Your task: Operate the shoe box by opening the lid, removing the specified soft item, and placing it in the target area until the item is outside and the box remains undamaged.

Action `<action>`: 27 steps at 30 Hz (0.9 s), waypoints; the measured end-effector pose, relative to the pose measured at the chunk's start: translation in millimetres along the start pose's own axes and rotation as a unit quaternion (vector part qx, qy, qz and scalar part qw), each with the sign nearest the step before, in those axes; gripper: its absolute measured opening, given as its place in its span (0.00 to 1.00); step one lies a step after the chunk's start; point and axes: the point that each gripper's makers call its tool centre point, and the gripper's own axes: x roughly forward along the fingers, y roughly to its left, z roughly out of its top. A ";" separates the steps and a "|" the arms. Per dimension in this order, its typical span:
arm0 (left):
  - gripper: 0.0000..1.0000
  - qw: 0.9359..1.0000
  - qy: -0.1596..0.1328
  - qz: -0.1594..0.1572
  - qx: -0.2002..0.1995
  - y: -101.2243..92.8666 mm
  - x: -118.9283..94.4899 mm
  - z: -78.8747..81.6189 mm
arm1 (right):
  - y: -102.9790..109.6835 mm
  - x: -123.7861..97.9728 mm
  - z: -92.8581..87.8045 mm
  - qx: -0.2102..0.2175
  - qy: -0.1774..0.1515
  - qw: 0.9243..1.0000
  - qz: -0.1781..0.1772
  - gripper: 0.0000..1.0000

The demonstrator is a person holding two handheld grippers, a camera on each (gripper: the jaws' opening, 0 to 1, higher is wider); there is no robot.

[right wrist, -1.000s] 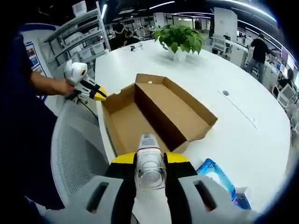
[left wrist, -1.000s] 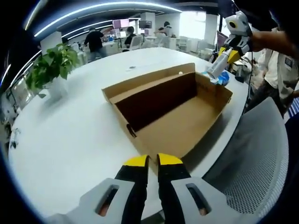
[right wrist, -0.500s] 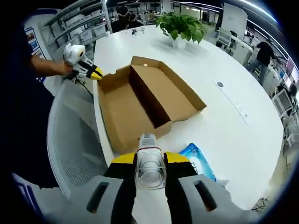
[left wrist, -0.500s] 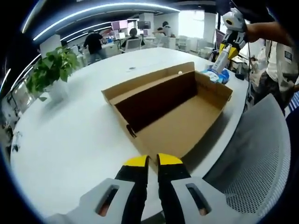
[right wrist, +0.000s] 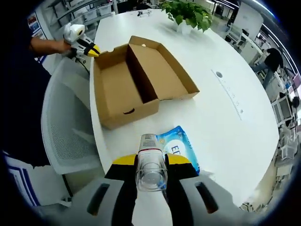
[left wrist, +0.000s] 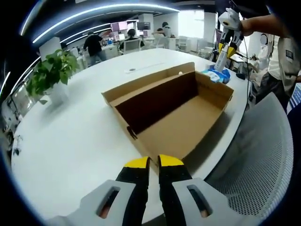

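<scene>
Left gripper (left wrist: 154, 162): jaws together, nothing between them, parked at the near end of the open shoe box (left wrist: 188, 123). Box straight ahead of the jaws on the white table (left wrist: 70, 136), lid (left wrist: 155, 84) folded back flat along its far-left side, interior looks bare. Mesh chair back (left wrist: 261, 160) off to the right. Potted plant (left wrist: 49, 70) far left on the table.

Right gripper (right wrist: 151, 165): clamped on a clear plastic bottle (right wrist: 150, 162), held lengthwise between the jaws, labelled end pointing forward. Blue soft pack (right wrist: 178, 148) lying on the table just ahead and right of the bottle, outside the box, close to its near end wall. Box (right wrist: 127, 82) further ahead, open, lid (right wrist: 162, 70) laid out on its right. Left gripper (right wrist: 89, 48) visible past the box's far-left corner, held by a hand.

From the left gripper view, right gripper (left wrist: 226, 44) up high beyond the box's far-right end, bottle pointing down over the blue pack (left wrist: 216, 75).
</scene>
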 end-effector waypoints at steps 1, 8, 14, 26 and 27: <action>0.03 1.000 0.000 0.000 -0.001 -0.3 -0.2 0.0 | -2.1 -1.1 -4.1 -0.005 0.007 1.000 0.000 0.20; 0.04 1.000 -0.003 -0.007 0.006 -0.2 -0.3 -0.1 | -11.3 -1.2 -24.1 -0.021 0.042 0.999 0.007 0.20; 0.04 1.000 -0.005 -0.011 0.007 -0.6 -0.4 0.4 | -21.1 2.4 -28.4 -0.027 0.051 0.998 0.015 0.20; 0.04 1.000 -0.002 -0.011 0.012 -0.6 0.6 -0.2 | -52.4 11.3 -31.6 -0.079 0.103 0.991 0.032 0.20; 0.04 1.000 -0.002 -0.011 0.013 -0.7 0.5 -0.2 | -54.6 11.6 -32.9 -0.081 0.108 0.990 0.033 0.20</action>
